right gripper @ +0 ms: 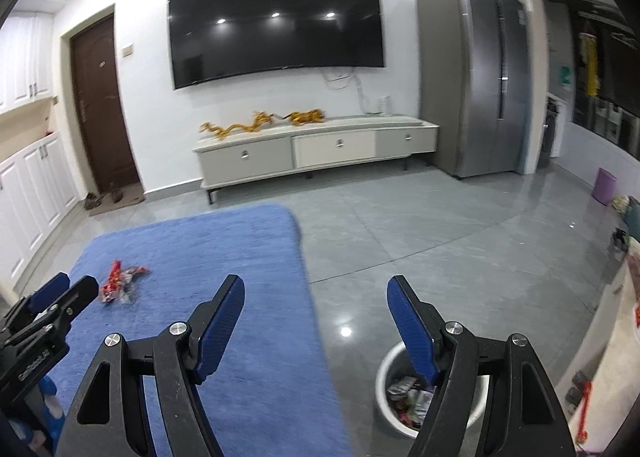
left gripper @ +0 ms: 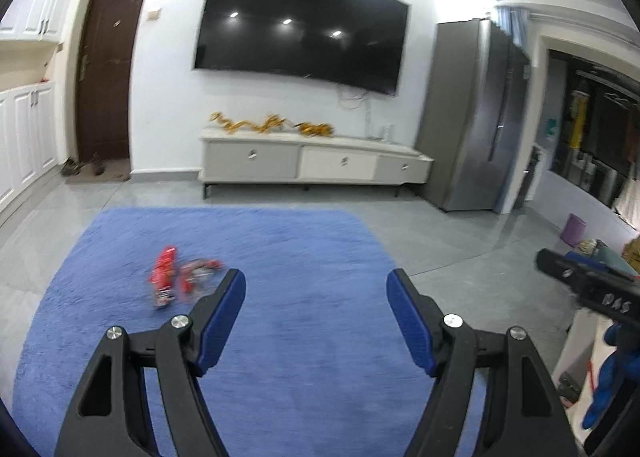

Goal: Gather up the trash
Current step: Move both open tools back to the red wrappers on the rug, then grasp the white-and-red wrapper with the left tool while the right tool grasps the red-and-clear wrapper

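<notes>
Red snack wrappers lie on the blue rug, ahead and left of my left gripper, which is open and empty above the rug. The wrappers also show in the right wrist view, far left. My right gripper is open and empty, held above the grey floor. A white trash bin holding several wrappers stands on the floor just under my right gripper's right finger. The left gripper shows at the left edge of the right wrist view.
A TV cabinet stands against the far wall under a wall TV. A grey fridge is at the right, a brown door at the left. A purple bucket stands far right. White furniture is close on the right.
</notes>
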`<state>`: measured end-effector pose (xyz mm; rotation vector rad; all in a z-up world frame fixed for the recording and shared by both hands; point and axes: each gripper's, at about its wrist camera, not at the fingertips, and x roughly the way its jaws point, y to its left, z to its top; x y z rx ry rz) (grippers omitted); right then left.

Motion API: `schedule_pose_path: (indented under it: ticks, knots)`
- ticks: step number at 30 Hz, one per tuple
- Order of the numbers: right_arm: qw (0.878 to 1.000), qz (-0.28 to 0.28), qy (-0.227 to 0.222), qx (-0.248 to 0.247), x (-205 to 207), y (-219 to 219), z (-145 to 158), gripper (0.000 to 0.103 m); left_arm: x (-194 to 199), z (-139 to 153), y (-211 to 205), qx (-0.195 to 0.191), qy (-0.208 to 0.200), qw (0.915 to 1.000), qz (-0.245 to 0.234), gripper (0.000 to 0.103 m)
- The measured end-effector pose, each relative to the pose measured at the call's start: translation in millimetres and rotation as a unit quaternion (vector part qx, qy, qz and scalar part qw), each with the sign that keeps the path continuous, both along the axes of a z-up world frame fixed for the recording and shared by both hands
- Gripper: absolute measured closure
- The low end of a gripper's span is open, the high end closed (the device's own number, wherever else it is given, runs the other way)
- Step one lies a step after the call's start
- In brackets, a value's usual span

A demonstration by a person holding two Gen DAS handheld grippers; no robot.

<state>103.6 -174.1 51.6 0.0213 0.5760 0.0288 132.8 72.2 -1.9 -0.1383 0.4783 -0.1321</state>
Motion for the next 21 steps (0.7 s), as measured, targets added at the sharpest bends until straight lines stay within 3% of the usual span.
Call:
schedule_pose_path:
  ticks: [5, 11, 19, 21]
  knots:
    - [0.998, 0.053, 0.021, -0.001, 36.1, 41.3, -14.2, 0.031, 37.0, -31.8, 71.3, 0.005, 0.043, 0.9978, 0.050, 0.032]
    - [0.991, 0.124, 0.050, 0.014, 88.5, 96.3, -39.1, 0.031, 86.0, -79.1, 145.2, 0.004, 0.116, 0.9903, 0.077, 0.043]
    - [0.976, 0.197, 0.092, 0.033, 135.4, 159.0, -75.0, 0.031, 126.9, -114.3, 162.3, -0.014, 0.157, 0.9870, 0.029, 0.051]
    - [0.971, 0.211, 0.101, 0.038, 144.4, 170.7, -82.2, 0.031, 140.0, -120.7, 161.4, -0.010, 0.170, 0.9852, 0.020, 0.063]
